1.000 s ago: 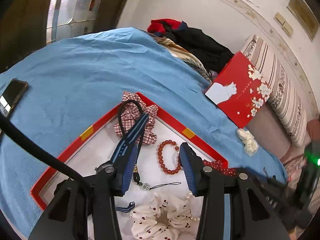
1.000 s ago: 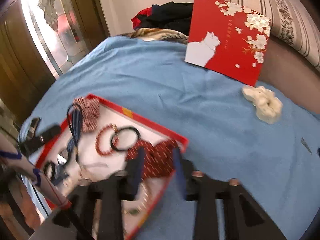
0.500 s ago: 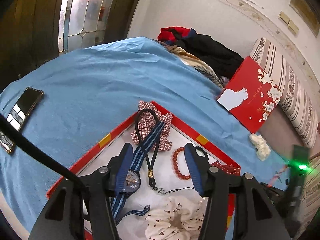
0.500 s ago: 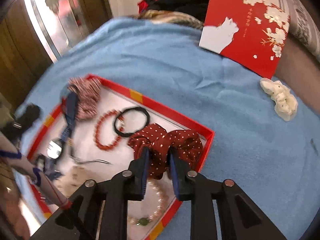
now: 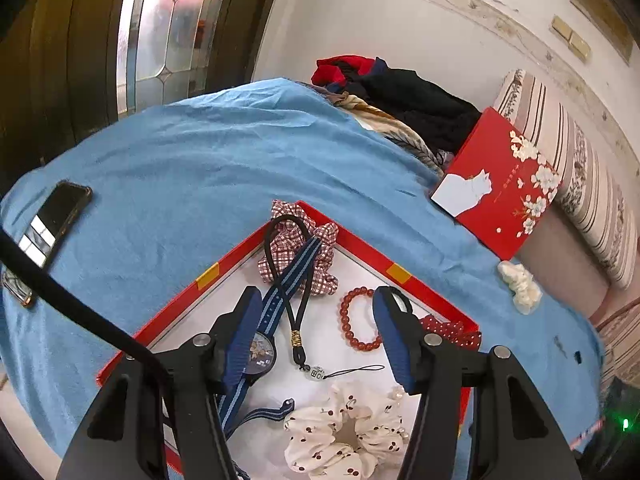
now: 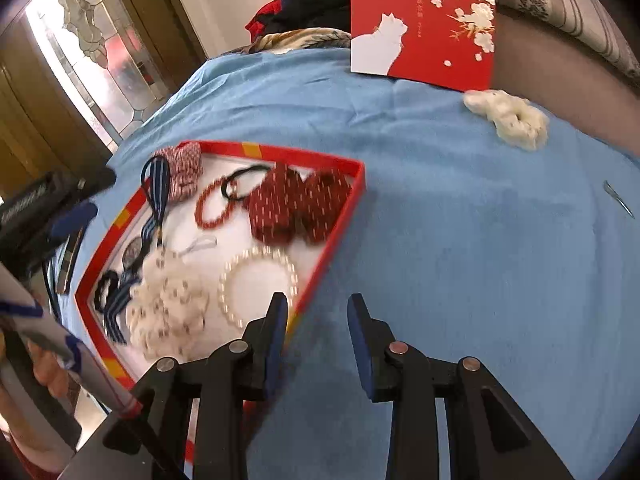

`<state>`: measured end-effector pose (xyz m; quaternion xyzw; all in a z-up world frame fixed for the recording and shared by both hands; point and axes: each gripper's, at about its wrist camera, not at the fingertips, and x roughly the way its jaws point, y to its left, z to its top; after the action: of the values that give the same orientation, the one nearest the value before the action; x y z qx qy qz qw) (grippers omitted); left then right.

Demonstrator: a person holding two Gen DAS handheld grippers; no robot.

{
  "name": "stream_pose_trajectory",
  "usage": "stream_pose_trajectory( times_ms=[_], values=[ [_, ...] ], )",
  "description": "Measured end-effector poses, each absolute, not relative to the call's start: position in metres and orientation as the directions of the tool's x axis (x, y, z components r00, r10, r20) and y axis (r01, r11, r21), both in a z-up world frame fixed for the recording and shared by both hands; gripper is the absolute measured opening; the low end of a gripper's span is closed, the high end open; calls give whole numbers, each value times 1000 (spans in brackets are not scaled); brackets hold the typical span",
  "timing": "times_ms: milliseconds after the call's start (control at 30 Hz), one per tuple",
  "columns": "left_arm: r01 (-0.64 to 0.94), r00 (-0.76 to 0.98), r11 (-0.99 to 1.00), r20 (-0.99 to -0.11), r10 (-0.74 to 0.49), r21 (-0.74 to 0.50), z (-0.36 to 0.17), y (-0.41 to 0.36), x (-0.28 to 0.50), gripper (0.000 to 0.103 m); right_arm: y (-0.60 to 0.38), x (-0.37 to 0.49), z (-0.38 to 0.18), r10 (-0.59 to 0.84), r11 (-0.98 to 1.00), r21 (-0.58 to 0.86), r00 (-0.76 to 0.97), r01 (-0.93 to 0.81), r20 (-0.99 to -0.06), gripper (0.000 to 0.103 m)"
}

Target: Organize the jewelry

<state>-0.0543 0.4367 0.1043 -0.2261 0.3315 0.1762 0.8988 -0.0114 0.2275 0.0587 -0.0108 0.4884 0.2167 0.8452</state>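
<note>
A red-rimmed tray [image 5: 224, 268] [image 6: 340, 216] lies on the blue cloth. It holds a plaid scrunchie [image 5: 292, 240], a blue-strapped watch [image 5: 262, 354], a black cord charm [image 5: 298, 312], a red bead bracelet [image 5: 356, 320] [image 6: 208, 208], a dark red dotted scrunchie [image 6: 296, 208], a pearl bracelet [image 6: 256, 284] and a white cherry-print scrunchie [image 5: 344, 432] [image 6: 168, 308]. A cream scrunchie [image 6: 508, 118] [image 5: 520, 286] lies on the cloth outside the tray. My left gripper [image 5: 312, 336] is open and empty above the tray. My right gripper [image 6: 318, 328] is open and empty over the tray's right edge.
A red box lid with a white cat [image 5: 496, 184] [image 6: 420, 20] leans against a striped cushion [image 5: 580, 184]. A phone [image 5: 48, 232] lies on the cloth at the left. Clothes [image 5: 400, 96] are piled at the back. A small metal clip [image 6: 618, 198] lies at the right.
My right gripper was shut on the dark red dotted scrunchie over the tray; it has let go, opened and drawn back to the tray's right edge. My left gripper pulled back slightly.
</note>
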Motion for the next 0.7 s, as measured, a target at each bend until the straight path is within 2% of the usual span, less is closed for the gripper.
stream_pose_trajectory(
  times_ms=[133,267,400,433,567,700],
  values=[
    [-467,708,850,-678,196,-243,106,429,-53,58,214,-34,62,322,909,135,459,-395,-828,34],
    [-461,699,863,-683,211,-206,107,419,-55,59,186,-55,67,250,921,40,510,-388,-823,42],
    [-453,696,879,-675,246,-147,110,398,-63,60,147,-78,64,177,938,-26,545,-344,-819,43],
    [-460,697,878,-665,268,-129,112,392,-68,63,139,-82,63,164,942,-37,551,-334,-819,43],
    [-504,725,854,-600,339,-127,124,368,-100,85,95,-110,66,130,961,-40,571,-275,-811,43],
    [-530,740,845,-527,418,-73,139,339,-134,93,61,-134,75,109,974,-40,612,-223,-783,49]
  ],
)
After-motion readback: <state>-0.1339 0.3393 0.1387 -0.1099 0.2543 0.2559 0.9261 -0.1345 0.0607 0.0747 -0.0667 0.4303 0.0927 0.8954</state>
